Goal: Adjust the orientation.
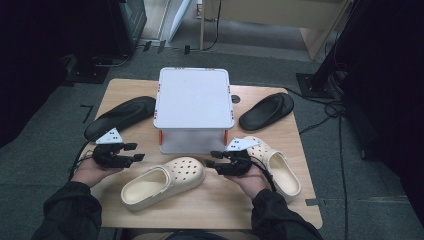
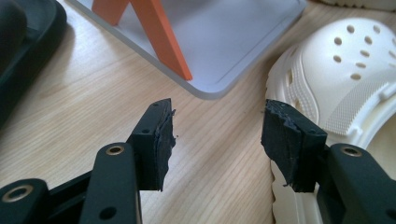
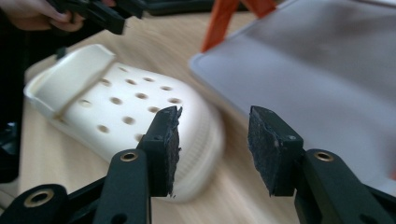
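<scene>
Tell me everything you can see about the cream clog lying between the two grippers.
The cream clog is a one-piece shoe of smooth, foam-like material, with round holes across its rounded toe, slots along the side and a heel strap. It lies upright on its sole on the wooden table, toe pointing toward the white two-tier stand, heel toward the person. The left gripper and right gripper flank it, jaws open, neither touching it.

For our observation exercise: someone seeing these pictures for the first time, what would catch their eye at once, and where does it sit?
A white two-level stand on orange legs sits mid-table, with a black slipper to its left and another black slipper to its right. In front of it lie two cream clogs: one clog between the hands, a second clog at the right. The left gripper and right gripper point inward at the middle clog, jaws open, holding nothing.
</scene>
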The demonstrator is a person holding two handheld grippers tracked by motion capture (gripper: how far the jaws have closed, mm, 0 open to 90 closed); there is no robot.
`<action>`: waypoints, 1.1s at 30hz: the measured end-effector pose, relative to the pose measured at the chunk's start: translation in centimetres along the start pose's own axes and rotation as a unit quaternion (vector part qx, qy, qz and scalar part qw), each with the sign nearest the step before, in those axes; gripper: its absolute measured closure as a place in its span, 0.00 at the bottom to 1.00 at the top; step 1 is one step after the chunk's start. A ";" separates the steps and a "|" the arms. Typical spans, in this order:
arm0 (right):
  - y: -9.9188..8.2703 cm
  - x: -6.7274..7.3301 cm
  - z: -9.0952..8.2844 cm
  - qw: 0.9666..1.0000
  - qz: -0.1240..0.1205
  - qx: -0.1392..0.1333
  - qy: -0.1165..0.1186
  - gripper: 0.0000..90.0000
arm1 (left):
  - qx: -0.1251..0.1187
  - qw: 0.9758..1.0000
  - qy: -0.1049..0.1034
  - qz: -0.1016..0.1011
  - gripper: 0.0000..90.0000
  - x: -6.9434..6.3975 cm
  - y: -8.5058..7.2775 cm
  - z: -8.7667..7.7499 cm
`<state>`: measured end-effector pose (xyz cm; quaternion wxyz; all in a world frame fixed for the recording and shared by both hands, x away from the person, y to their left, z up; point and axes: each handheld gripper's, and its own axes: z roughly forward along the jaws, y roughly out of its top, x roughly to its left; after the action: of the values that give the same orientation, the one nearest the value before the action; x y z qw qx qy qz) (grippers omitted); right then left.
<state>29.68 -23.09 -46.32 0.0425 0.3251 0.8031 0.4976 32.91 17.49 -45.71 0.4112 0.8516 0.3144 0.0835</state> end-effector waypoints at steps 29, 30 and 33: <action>0.0 0.2 -1.1 0.999 -0.028 0.020 -0.042 0.56 | 0.031 0.984 -0.145 0.097 0.53 -4.5 1.1 2.1; 0.0 0.2 -1.2 0.999 -0.025 0.020 -0.042 0.55 | 0.038 0.984 -0.145 0.102 0.52 -4.7 1.0 2.3; -0.1 0.1 -1.2 0.998 -0.026 0.019 -0.044 0.55 | 0.045 0.986 -0.132 0.096 0.67 -4.6 1.2 2.6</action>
<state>29.05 -23.99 -45.75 0.0851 0.3264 0.8181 0.4658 30.88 12.46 -45.92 0.4003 0.8990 0.1778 -0.0048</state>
